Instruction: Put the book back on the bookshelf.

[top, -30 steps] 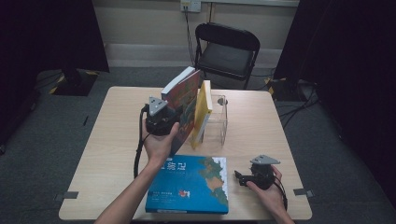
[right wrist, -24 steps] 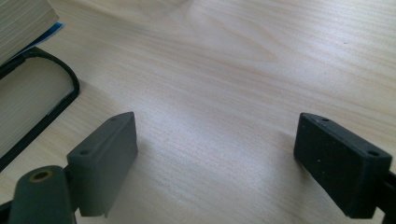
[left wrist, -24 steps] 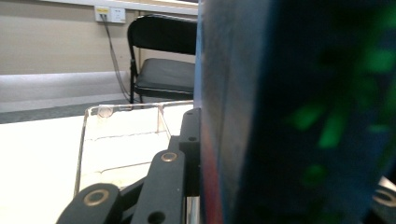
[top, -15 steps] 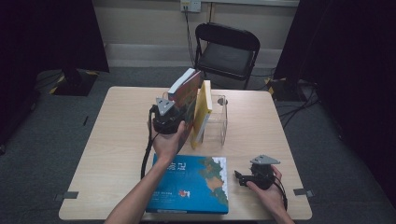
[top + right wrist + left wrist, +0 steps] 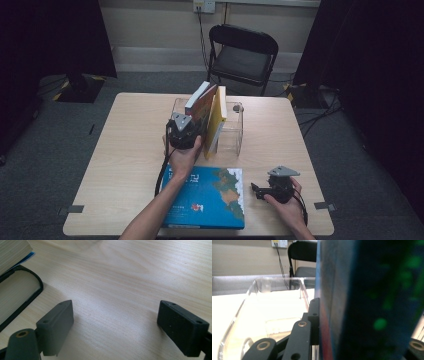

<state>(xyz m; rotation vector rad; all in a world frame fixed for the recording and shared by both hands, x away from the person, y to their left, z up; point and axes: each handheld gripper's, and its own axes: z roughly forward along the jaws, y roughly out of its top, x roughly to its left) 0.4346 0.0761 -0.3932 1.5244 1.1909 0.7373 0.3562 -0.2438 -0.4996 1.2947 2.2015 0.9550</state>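
My left gripper [image 5: 196, 125] is shut on a thick book [image 5: 202, 101] with an orange cover, which stands on edge. The book leans against a yellow book [image 5: 218, 119] inside a clear plastic holder [image 5: 236, 132]. In the left gripper view the held book [image 5: 367, 300] fills the space between the jaws, with the clear holder [image 5: 269, 302] to its left. My right gripper [image 5: 255, 190] rests on the table at the front right, open with nothing in it. In the right gripper view its fingers [image 5: 58, 322] stand wide apart over bare wood.
A large blue book [image 5: 207, 197] lies flat at the table's front edge, between the two hands; its corner [image 5: 15, 285] is close to my right gripper. A black folding chair [image 5: 242, 52] stands behind the wooden table [image 5: 130, 145]. Cables trail from both grippers.
My left gripper has come down and to the right with the orange book, which now stands more upright in the clear holder against the yellow book. The right gripper has stayed put.
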